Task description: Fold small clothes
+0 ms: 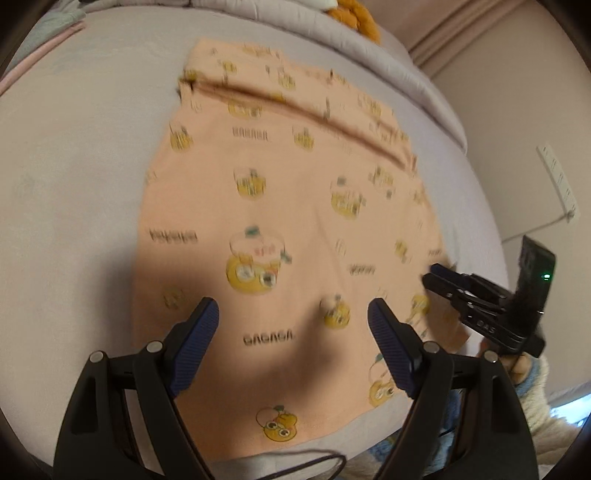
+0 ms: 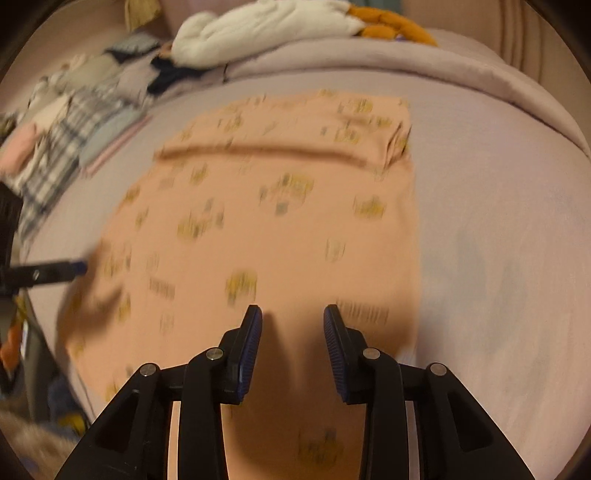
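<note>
A peach garment (image 1: 295, 206) printed with yellow cartoon ducks lies flat on the pale bed sheet (image 1: 74, 166). Its far edge is folded over into a band. My left gripper (image 1: 293, 314) hovers over the garment's near part, jaws wide open, nothing between them. In the right wrist view the same garment (image 2: 277, 240) spreads ahead, blurred. My right gripper (image 2: 293, 317) stands over its near edge with the jaws partly apart and empty. From the left wrist view the right gripper (image 1: 434, 273) shows at the garment's right edge. One finger of the left gripper (image 2: 74, 267) shows at the garment's left edge.
A pile of folded clothes (image 2: 74, 110) sits at the far left of the bed. White bedding (image 2: 266, 22) and an orange plush (image 2: 391, 26) lie on the rolled duvet (image 2: 406, 62) at the back. A power strip (image 1: 557, 181) hangs on the wall. A fluffy sleeve (image 1: 535, 387) is at the right.
</note>
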Motion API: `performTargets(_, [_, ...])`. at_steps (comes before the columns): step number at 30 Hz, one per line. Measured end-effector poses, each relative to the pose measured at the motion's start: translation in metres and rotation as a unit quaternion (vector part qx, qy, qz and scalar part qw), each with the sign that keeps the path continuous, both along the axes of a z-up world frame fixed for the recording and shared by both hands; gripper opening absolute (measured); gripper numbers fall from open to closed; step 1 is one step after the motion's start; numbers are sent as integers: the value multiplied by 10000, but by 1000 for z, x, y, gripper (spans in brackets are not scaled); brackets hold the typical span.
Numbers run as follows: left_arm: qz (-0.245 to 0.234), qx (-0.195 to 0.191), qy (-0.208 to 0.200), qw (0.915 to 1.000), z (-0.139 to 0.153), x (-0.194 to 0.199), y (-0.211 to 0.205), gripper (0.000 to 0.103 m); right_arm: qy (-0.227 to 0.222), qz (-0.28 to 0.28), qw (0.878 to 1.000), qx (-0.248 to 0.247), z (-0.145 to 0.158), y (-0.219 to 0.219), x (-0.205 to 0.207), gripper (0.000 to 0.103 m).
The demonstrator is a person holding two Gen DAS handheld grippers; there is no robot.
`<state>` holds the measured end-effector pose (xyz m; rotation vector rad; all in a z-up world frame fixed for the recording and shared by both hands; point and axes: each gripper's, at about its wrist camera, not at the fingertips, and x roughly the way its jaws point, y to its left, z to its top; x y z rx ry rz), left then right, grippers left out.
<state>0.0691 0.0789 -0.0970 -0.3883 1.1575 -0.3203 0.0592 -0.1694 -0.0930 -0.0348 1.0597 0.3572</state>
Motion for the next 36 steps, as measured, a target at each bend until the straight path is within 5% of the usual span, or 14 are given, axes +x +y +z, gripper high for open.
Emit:
performTargets(6, [-250,274,19,9993,-10,-25,-7,83,274,77,9996,25,-6,-13,-26,39])
performTargets(12, [-204,-104,106,9997,-9,-56,17,83,468,399,9980,-174,0,-21,-57,42])
performTargets(18, [695,-327,-115,9970,6,-69,67,83,521,-196,9967,585,9,-49,-52,48])
performTargets(23, [1074,-915,13,9900,4,-64,97,83,874,-953,9788,1591,-5,-75,-36,54])
performTargets(28, [1167,-1689,76,9787,-5,-56,111,83,1095,-1298,9592,2262,-12,-94,-51,54])
performTargets(36, [788,-1890,133,9787,-8,-39,93,83,1479,-1110,9422,2794,-22,-99,-45,55])
